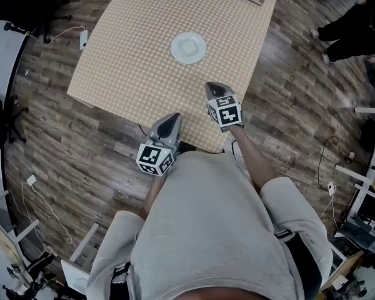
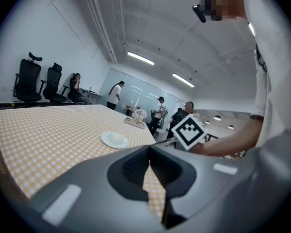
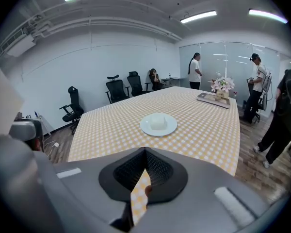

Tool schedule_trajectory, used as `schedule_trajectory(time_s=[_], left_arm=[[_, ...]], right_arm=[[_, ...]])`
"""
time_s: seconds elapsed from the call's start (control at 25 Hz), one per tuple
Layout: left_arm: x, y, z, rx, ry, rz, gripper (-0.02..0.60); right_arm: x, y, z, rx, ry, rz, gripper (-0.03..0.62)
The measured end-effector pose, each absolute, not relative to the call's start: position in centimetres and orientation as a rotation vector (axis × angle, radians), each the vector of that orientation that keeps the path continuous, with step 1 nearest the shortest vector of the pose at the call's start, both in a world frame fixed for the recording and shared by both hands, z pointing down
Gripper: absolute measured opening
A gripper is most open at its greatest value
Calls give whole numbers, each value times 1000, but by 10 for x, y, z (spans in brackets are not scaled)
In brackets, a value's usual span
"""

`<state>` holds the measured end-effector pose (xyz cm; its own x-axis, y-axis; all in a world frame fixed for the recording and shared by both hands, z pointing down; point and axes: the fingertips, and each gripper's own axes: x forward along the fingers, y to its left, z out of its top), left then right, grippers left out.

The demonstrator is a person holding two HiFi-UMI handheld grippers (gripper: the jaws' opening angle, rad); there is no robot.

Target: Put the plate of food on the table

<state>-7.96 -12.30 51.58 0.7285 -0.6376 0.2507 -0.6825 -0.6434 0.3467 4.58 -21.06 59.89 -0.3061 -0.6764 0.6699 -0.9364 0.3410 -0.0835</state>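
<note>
A white plate (image 1: pixel 188 47) carrying a pale block of food rests on the checked tablecloth of the table (image 1: pixel 131 55), near its middle. The left gripper view shows the plate (image 2: pixel 115 140) ahead and a little left; in the right gripper view the plate (image 3: pixel 158 124) lies straight ahead. My left gripper (image 1: pixel 170 119) hovers off the table's near edge, over the floor, shut and holding nothing. My right gripper (image 1: pixel 214 86) is just above the near edge of the cloth, also shut and holding nothing. Both grippers are well short of the plate. The left gripper (image 2: pixel 149 149) and right gripper (image 3: pixel 145 152) show jaws closed together.
A flat tray with flowers (image 3: pixel 217 98) lies at the table's far end. Black office chairs (image 3: pixel 119 89) stand along the wall. A person in dark clothes (image 1: pixel 356 27) stands by the table's far right corner, and others stand farther off. Cables (image 1: pixel 34 192) lie on the wood floor.
</note>
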Motion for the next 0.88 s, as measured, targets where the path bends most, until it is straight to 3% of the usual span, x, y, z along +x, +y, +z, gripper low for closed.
schedule_trajectory(time_s=[0.88], left_arm=[[-31,-2,493,2551,-1177,151,8]], right_arm=[[77,-32,527,1431,-2335,560,-3]])
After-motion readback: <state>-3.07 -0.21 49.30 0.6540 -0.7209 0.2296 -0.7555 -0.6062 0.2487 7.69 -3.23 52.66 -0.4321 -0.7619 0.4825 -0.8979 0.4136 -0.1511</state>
